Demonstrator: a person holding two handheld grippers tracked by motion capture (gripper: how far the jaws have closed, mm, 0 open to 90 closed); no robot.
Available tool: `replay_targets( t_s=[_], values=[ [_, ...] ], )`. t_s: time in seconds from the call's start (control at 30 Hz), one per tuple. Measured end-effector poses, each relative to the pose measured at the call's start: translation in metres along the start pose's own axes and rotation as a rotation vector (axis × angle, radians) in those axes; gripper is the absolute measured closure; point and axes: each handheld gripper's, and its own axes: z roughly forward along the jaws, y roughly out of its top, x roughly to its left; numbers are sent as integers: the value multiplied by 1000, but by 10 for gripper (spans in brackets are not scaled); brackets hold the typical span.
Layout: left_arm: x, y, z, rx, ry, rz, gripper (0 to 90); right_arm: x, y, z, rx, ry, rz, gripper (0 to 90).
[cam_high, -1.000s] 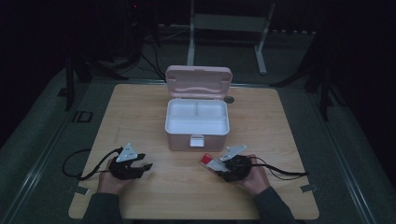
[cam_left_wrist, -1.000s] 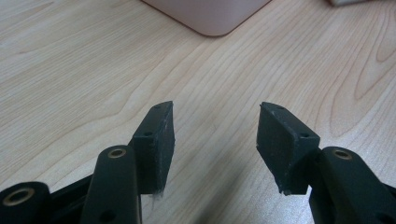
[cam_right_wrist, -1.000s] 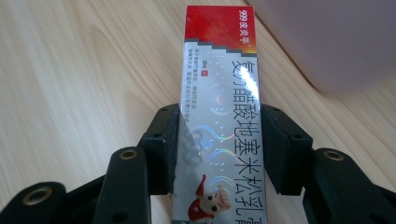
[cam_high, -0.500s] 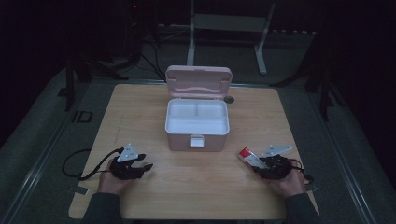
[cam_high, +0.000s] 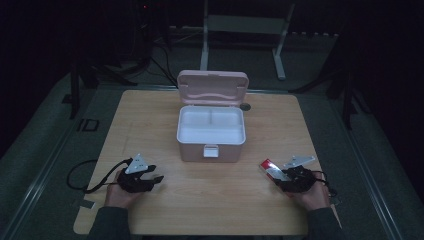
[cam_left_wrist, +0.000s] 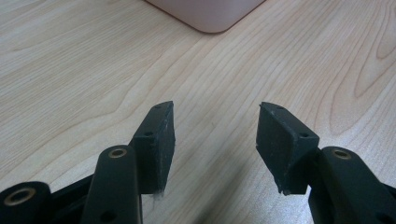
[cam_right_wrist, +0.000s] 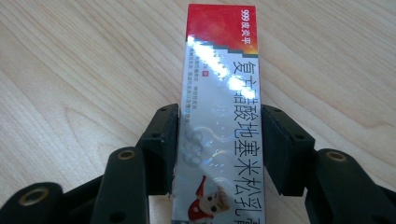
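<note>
Red-and-silver medicine box (cam_right_wrist: 222, 116) lies flat on the table's right side.

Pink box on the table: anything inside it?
The pink box stands open, lid up. Its white interior looks empty, with a low divider. The floor just behind the front wall is hidden from the high view.

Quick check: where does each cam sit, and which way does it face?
High view: above the person's side, looking forward and down on the table; forearms and both hand-held grippers show.
Left gripper view: along the left hand-held gripper, open over wood.
Right gripper view: along the right hand-held gripper, medicine box between its jaws.
Shared: pink box.
</note>
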Motion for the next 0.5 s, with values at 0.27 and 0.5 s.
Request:
replay_targets(
  t_s=[0.27,0.5],
  values=[
    [0,0,0,-1,-3,0,464,-5,4,-12,-66,8,33,467],
    [-2,8,-4,-24,-5,9,476,-2,21,-18,-107,16,1,494]
  ],
)
